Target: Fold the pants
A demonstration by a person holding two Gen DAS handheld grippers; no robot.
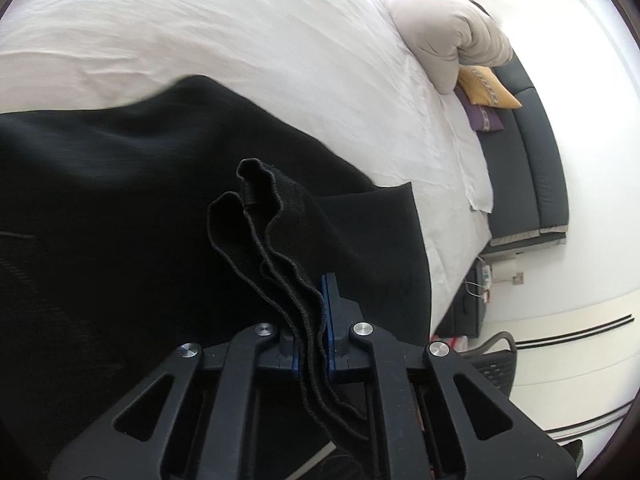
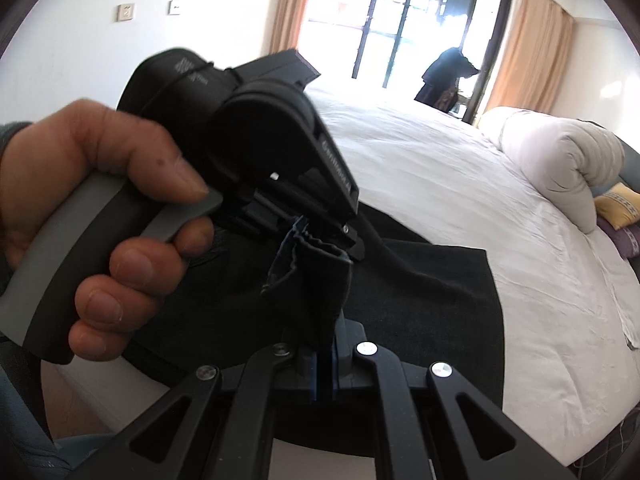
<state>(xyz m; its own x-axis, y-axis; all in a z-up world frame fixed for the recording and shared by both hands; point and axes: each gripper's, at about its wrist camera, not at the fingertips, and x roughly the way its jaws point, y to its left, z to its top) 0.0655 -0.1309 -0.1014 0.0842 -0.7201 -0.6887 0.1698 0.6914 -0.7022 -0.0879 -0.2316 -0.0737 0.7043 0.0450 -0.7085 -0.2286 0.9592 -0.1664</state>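
Black pants (image 1: 140,180) lie spread on the white bed sheet (image 1: 240,40). My left gripper (image 1: 314,320) is shut on a bunched, ribbed edge of the pants (image 1: 260,208), which stands up in folds above its blue pads (image 1: 330,300). In the right wrist view my right gripper (image 2: 326,364) is shut on another fold of the pants (image 2: 320,280), lifted off the bed. Just beyond it a hand (image 2: 100,200) holds the left gripper (image 2: 320,236), pinching the same raised fabric. The rest of the pants (image 2: 420,300) lies flat on the sheet (image 2: 440,168).
A rolled pale duvet (image 1: 440,32) (image 2: 560,160) lies at the far end of the bed, with a yellow cushion (image 1: 486,88) and a purple one (image 1: 484,114) beside it. A dark padded headboard (image 1: 532,160) follows. A mesh chair (image 1: 496,364) stands beside the bed. Glass doors (image 2: 400,20) with curtains are behind.
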